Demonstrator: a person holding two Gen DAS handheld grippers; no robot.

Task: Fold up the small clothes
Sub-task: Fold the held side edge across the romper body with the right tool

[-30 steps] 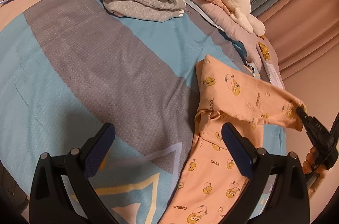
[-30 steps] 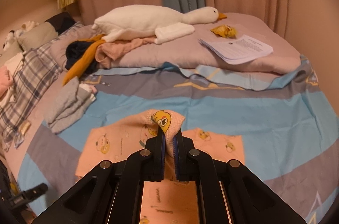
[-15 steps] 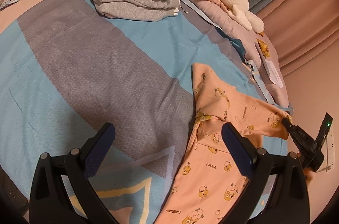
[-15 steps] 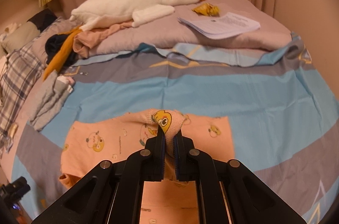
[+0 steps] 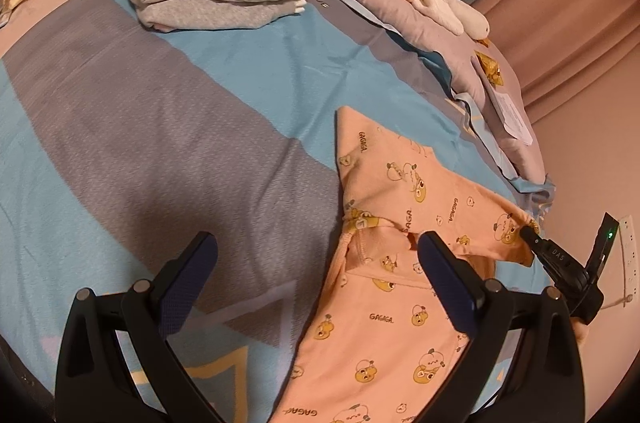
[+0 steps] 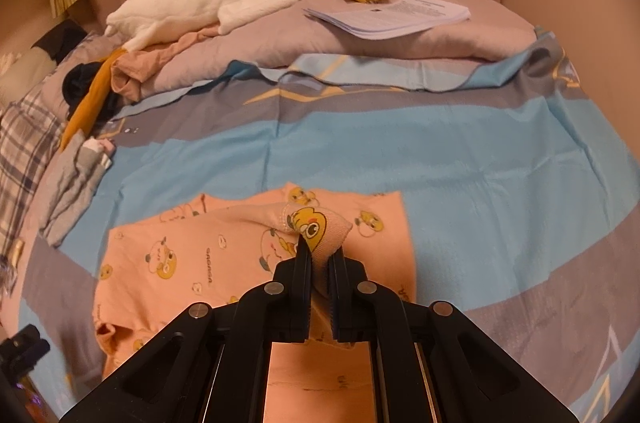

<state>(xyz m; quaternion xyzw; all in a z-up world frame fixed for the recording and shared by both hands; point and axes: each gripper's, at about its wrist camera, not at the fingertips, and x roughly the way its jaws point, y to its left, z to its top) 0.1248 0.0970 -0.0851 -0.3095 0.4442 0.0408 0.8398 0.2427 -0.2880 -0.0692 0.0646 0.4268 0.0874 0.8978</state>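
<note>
You were mid-fold: your right gripper (image 6: 320, 255) pinched the peach garment (image 5: 404, 191)'s cuff; your left gripper (image 5: 316, 271) hung spread, empty. Next: lay the cuff flat, I judged.

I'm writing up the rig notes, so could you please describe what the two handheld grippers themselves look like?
The left gripper is matte black, with two angled fingers ending in dark navy textured pads and round silver pivot pins. The right gripper has the same black frame and silver pins. Seen from the left wrist view, its body bears white lettering and a small green light on an upright black part.
</note>
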